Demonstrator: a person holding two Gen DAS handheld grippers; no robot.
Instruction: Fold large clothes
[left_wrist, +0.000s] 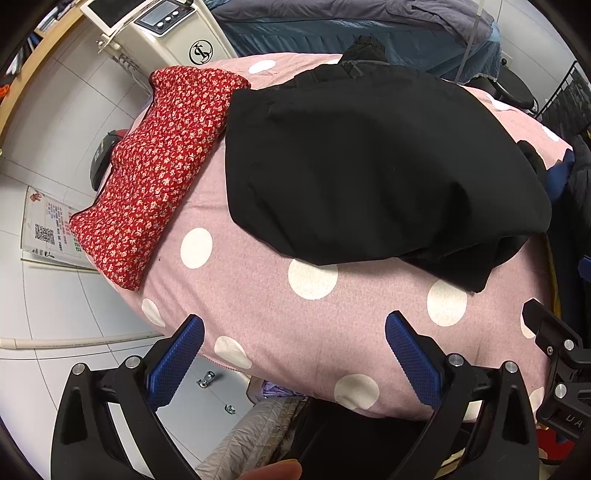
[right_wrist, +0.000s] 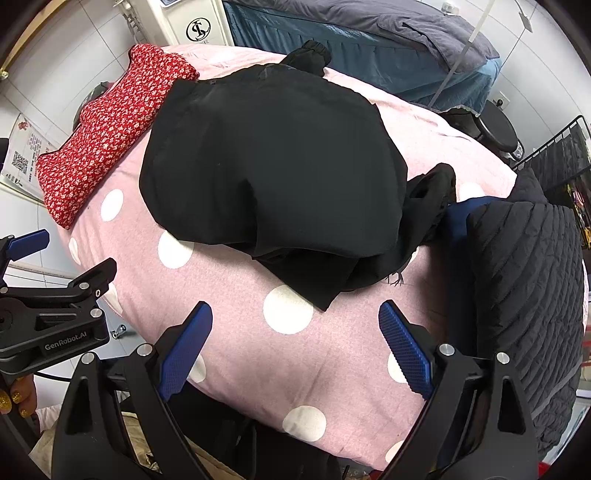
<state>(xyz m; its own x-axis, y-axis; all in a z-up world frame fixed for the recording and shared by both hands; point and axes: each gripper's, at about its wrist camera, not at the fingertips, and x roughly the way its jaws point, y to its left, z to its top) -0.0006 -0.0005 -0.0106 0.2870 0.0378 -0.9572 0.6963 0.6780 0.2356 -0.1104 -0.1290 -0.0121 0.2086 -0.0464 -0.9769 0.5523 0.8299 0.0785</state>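
Both claws hang over the near edge of the bed, jaws spread wide and holding nothing: the left claw (left_wrist: 293, 354) and the right claw (right_wrist: 295, 347) each frame bare pink polka-dot bedcover (left_wrist: 280, 325) between their blue pads. Held back and apart like this, they look ready to reach in for a fresh grip.

Beyond them, mid-bed, lies the black garment (left_wrist: 369, 166), bunched into a rough mound with a loose layer poking out toward the near edge, so I judge the folding unfinished. Along the bed's left edge a red floral cloth (left_wrist: 155, 173) lies, its far end touching the garment. At the right edge sits a dark quilted item (right_wrist: 528, 295). No containers show.
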